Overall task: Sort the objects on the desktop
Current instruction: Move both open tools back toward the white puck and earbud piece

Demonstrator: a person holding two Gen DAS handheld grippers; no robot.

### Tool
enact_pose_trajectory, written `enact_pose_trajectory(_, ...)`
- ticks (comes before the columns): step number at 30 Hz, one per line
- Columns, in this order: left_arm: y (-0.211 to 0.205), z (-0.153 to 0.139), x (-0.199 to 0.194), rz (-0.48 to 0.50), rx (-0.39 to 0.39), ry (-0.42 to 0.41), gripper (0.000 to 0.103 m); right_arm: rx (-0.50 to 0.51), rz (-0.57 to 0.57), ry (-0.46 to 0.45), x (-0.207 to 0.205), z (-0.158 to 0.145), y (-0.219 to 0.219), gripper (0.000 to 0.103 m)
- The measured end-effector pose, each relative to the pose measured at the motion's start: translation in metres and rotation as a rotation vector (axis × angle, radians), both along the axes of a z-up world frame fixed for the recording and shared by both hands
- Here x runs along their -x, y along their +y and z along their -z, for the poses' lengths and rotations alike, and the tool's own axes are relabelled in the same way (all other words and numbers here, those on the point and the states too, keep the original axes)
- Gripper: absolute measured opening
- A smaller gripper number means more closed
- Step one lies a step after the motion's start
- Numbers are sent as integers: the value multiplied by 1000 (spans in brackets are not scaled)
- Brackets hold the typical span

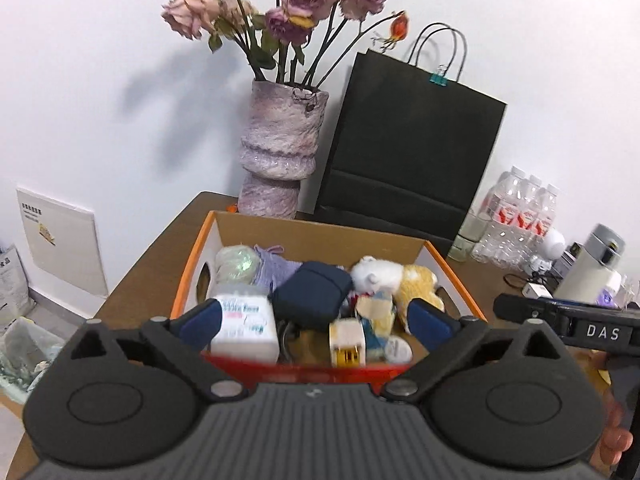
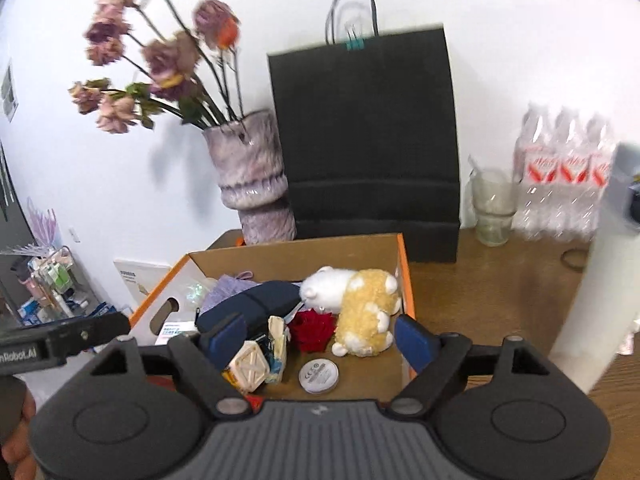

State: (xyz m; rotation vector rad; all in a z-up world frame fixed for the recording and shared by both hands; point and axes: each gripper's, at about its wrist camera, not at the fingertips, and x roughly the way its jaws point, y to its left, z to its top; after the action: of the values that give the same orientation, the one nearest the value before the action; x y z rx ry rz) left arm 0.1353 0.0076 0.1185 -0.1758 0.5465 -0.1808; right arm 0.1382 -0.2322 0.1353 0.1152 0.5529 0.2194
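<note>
An orange cardboard box (image 1: 316, 226) (image 2: 296, 246) sits on the brown desk, full of small things. It holds a navy pouch (image 1: 310, 294) (image 2: 256, 300), a white-and-yellow plush toy (image 1: 394, 278) (image 2: 360, 304), a white tissue pack (image 1: 244, 326), a cream charger block (image 1: 347, 340) (image 2: 248, 372), a red fuzzy item (image 2: 312, 328) and a round white disc (image 2: 319, 375). My left gripper (image 1: 316, 322) is open and empty above the box's near edge. My right gripper (image 2: 322, 336) is open and empty above the same box.
A purple vase of dried roses (image 1: 276, 152) (image 2: 252, 176) and a black paper bag (image 1: 404, 148) (image 2: 366, 140) stand behind the box. A pack of water bottles (image 1: 516, 216) (image 2: 564, 176), a glass (image 2: 492, 208) and a white appliance (image 1: 592, 268) (image 2: 600, 292) stand to the right.
</note>
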Motion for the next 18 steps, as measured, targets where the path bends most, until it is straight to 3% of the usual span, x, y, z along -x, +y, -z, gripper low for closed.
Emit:
enact_pose_trajectory(4, -2, 14, 43, -34, -39, 4, 103, 59, 12, -81, 49, 8, 10, 88)
enact_pose_trajectory(9, -12, 50, 97, -77, -177, 19, 103, 192, 57, -144, 104, 45, 25, 89)
enact_pose_trajectory(18, -17, 79, 167, -89, -158, 58, 103, 152, 24, -33, 177, 94, 26, 89)
